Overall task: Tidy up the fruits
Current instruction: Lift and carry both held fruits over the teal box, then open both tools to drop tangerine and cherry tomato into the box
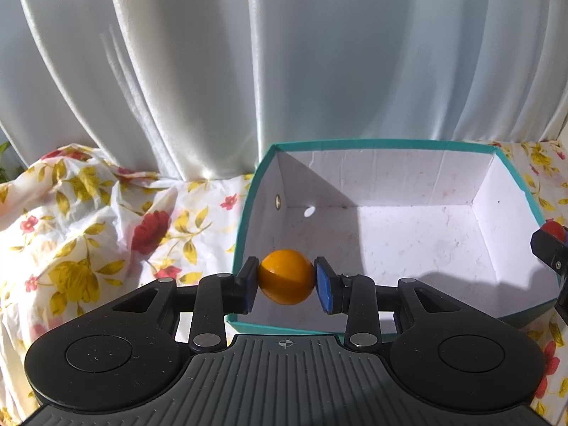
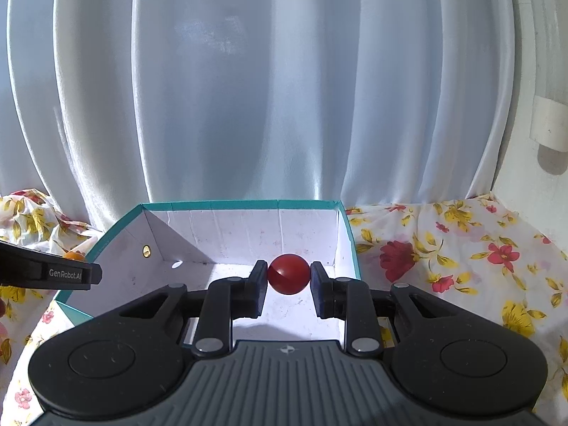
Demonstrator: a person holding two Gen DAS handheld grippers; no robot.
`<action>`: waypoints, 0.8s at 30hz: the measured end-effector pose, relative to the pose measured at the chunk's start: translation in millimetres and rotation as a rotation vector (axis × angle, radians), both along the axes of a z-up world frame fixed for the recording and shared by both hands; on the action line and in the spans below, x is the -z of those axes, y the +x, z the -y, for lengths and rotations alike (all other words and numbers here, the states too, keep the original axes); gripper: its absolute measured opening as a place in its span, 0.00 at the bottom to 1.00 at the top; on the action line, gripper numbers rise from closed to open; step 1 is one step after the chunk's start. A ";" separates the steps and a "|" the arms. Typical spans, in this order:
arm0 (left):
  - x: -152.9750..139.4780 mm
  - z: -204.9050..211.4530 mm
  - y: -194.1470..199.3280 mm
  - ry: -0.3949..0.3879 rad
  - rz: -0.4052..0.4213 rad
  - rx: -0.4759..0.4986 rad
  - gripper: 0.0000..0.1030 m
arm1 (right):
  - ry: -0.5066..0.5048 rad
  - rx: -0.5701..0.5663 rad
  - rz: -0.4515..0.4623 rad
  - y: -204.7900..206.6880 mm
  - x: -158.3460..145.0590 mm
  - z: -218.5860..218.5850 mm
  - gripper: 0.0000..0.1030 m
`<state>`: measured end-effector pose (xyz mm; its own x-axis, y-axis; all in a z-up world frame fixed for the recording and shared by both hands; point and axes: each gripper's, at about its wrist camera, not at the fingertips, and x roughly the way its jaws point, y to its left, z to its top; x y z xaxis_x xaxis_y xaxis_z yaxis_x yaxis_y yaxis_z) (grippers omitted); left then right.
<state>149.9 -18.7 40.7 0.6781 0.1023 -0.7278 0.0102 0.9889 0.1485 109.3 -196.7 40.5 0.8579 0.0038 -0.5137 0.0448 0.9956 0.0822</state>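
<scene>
White pleated curtain [image 1: 284,53] fills the upper half of both views, hanging down to the surface behind the box.

Floral cloth [image 1: 88,241], white with yellow and red flowers, covers the surface; crumpled at left of the left wrist view, flatter at right of the right wrist view. What lies under the cloth cannot be told.

Open box [image 1: 390,145]: teal outside, white inside, lower centre-right of the left wrist view, centre of the right wrist view. Nothing rests on the visible part of its floor. Sunlight and shadow split the inside. A small metal rivet [image 1: 277,201] sits on its left inner wall.

Left claw [image 1: 287,280]: clenched on an orange round fruit [image 1: 286,277], blue pads pressing either side. Fruit is in the air above the near left corner of the box, lower centre of frame.

Right claw [image 2: 288,277]: clenched on a red round fruit [image 2: 288,274], held above the box interior, near its right wall, centre of frame.

Each claw shows at the other view's edge: right one at the right edge, left one at the left edge.
</scene>
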 end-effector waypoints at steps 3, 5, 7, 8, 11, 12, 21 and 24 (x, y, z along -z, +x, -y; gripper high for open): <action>7.2 -1.3 4.8 0.005 -0.017 -0.002 0.37 | -0.007 0.005 -0.022 7.1 7.9 1.1 0.24; 11.7 -2.2 7.6 0.005 -0.026 0.001 0.37 | -0.011 0.008 -0.038 11.8 13.1 1.3 0.24; 15.8 -3.4 10.0 0.003 -0.037 0.002 0.37 | -0.020 0.011 -0.051 15.3 18.3 1.2 0.24; 17.5 -3.4 10.9 0.003 -0.042 0.003 0.37 | -0.026 0.012 -0.056 16.8 20.6 1.0 0.24; 22.7 -3.2 13.6 0.016 -0.047 0.006 0.38 | -0.036 0.012 -0.072 22.1 27.9 1.2 0.24; 23.9 -3.0 14.2 0.018 -0.047 0.008 0.38 | -0.038 0.014 -0.077 23.5 29.9 1.7 0.25; 25.4 0.2 13.3 0.024 -0.032 0.020 0.59 | -0.049 0.032 -0.082 23.9 35.0 3.7 0.38; 21.3 2.2 9.9 0.034 -0.012 0.026 0.63 | -0.057 0.042 -0.047 17.6 27.3 4.5 0.55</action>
